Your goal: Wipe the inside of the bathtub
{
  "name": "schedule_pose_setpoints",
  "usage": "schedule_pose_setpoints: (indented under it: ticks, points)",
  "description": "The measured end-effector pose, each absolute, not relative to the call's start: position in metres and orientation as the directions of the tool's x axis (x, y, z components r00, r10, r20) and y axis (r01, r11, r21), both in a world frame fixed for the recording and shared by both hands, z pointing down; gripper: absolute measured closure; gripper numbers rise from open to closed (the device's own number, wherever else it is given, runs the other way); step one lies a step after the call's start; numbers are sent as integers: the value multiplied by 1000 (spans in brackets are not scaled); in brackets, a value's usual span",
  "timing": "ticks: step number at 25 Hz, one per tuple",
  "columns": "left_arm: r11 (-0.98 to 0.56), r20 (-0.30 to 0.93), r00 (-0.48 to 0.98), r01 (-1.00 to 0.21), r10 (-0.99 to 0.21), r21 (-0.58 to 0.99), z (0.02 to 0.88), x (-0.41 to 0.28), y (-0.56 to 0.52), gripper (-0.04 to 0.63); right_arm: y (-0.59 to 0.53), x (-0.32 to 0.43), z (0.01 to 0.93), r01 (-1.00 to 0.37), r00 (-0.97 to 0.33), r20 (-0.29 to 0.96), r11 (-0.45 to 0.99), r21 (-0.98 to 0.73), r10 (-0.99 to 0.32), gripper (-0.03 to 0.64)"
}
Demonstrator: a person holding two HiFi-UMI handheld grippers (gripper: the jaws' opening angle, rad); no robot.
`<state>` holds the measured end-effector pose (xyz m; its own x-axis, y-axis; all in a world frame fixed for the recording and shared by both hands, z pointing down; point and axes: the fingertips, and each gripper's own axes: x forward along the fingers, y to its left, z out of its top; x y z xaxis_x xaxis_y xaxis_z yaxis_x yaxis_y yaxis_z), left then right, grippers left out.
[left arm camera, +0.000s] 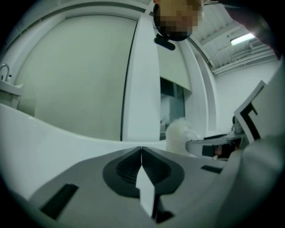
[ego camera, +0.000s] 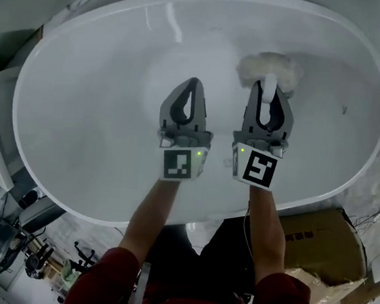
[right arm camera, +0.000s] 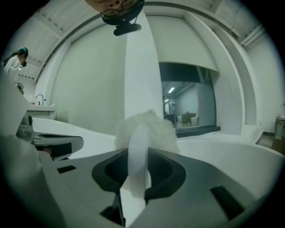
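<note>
The white oval bathtub fills the head view, and both grippers reach down inside it. My right gripper is shut on the white handle of a fluffy white duster, whose head rests against the tub's far inner surface. The fluffy head shows just beyond the jaws in the right gripper view. My left gripper hangs beside it to the left, shut with nothing between its jaws, which meet in the left gripper view. The duster appears there at the right.
A cardboard box stands on the floor by the tub's near right rim. Dark clutter lies at the lower left. A tap shows at the far left of the left gripper view. A person stands in the distance.
</note>
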<state>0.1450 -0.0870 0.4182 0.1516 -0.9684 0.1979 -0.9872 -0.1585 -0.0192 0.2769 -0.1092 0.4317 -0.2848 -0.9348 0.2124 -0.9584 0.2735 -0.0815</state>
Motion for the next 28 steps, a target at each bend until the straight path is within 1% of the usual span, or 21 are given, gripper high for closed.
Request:
schedule_pose_setpoints:
  ticks: [6,12,19,28]
  points:
    - [-298,182,291,-955,-939,-9,412,257,-113,578,-110,382,442,-985,-155,234,133,-107,-960,514]
    - [-363,179,357,-932,-917,-4,423,341,-128,578,-115,471,469,-991,-63,268,28,-132,-961,514]
    - [-394,180,386,-919,-905,-12,431,379,-143,578,-163,518,506,-989,-21,300,-24,-146,-954,514]
    - [-397,181,389,-918,-903,-12,440,394,-153,578,-262,530,531,-994,-61,311,31,-101,-948,515]
